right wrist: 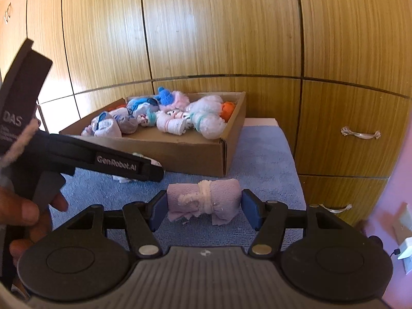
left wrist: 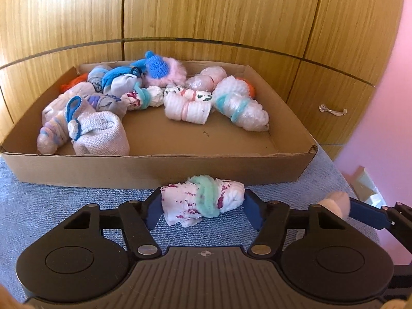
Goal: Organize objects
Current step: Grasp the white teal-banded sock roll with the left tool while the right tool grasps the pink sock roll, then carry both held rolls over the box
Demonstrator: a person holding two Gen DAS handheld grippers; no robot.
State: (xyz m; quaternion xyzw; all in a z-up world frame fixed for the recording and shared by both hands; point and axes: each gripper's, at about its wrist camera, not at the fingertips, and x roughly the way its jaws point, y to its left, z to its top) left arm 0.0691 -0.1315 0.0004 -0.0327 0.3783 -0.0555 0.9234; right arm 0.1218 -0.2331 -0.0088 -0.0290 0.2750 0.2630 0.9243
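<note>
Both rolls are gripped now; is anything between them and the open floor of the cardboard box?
Only the box's near wall stands between each roll and the bare floor behind it. Lift the spotted roll and the lilac roll over it.

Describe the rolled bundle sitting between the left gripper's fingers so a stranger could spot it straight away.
Start at the shallow brown cardboard box on the blue towel-covered table. Just outside its front wall, a rolled white cloth bundle lies between the left gripper fingers. It alone has magenta speckles and a fuzzy mint-green tie; the right gripper's bundle is plain lilac.
</note>
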